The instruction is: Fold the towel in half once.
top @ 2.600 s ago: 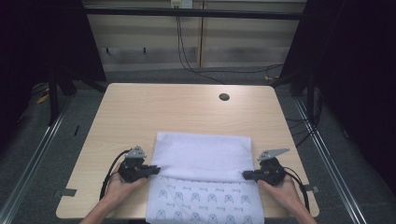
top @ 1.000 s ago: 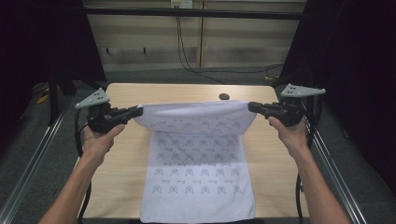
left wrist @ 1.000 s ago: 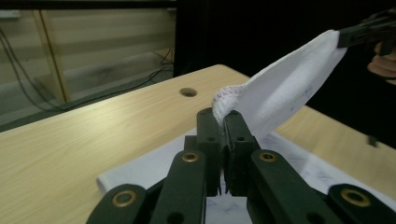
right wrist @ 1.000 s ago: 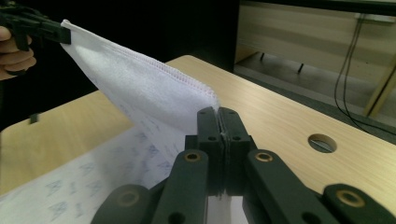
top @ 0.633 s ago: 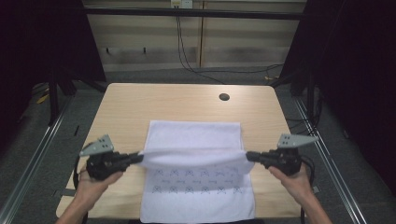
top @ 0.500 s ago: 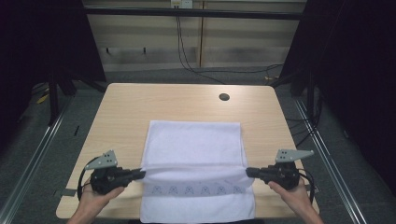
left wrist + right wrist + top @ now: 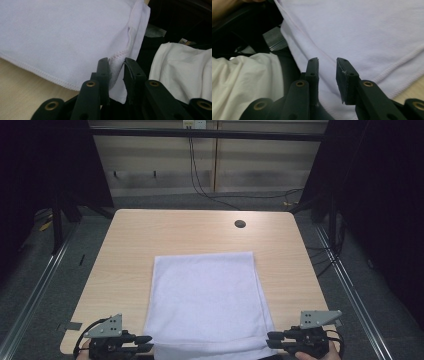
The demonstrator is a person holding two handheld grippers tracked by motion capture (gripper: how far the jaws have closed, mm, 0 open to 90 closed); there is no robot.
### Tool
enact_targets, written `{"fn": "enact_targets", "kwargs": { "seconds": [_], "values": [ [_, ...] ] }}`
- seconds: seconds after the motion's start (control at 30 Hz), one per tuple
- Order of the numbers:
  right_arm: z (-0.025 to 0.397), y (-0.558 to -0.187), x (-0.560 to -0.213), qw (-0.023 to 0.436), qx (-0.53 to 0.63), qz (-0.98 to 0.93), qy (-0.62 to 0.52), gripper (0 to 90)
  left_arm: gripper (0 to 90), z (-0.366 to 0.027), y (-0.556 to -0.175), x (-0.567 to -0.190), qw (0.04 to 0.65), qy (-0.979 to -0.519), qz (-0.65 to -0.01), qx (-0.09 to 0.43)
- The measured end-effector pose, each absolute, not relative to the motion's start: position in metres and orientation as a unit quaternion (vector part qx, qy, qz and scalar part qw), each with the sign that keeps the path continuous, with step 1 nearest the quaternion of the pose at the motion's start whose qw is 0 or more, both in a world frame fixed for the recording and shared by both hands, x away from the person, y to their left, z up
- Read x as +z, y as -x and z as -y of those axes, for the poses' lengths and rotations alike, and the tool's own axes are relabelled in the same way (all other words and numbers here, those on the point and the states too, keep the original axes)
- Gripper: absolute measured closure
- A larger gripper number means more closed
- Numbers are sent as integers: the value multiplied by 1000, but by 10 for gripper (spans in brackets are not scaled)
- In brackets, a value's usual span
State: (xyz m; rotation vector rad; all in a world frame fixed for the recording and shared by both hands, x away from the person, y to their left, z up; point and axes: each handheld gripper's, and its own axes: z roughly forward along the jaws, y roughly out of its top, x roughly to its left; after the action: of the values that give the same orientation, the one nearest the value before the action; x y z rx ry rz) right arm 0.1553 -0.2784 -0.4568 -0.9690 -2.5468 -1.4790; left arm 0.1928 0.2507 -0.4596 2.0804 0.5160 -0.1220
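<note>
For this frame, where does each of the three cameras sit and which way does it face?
High view: fixed above the person's side, looking forward and down on the table; the white towel lies folded, left gripper and right gripper at its near corners.
Left gripper view: rides the left gripper, looking along its jaws, with a towel corner between them.
Right gripper view: rides the right gripper, looking along its parted jaws over the towel.
Shared: all three show the towel.

The light wooden surface [image 7: 130,250] carries a white towel [image 7: 207,300], spread flat toward its near edge, with a dark round hole [image 7: 240,224] near the far edge.
</note>
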Motion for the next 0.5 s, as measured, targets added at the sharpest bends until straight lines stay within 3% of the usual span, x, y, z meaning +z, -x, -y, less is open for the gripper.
{"fn": "enact_targets", "kwargs": {
  "seconds": [0.07,0.17,0.33,0.5],
  "values": [
    [280,-167,-460,-5,-461,825,327,721,697,-253,-205,-458,506,-832,-220,-66],
    [279,-189,-468,-6,-451,826,338,704,691,-251,-212,-453,524,-821,-215,-71],
    [268,-210,-480,27,-430,838,335,705,680,-235,-237,-465,483,-839,-249,-45],
    [258,-216,-486,4,-398,852,341,670,638,-209,-273,-490,415,-867,-276,-15]
  ]
}}
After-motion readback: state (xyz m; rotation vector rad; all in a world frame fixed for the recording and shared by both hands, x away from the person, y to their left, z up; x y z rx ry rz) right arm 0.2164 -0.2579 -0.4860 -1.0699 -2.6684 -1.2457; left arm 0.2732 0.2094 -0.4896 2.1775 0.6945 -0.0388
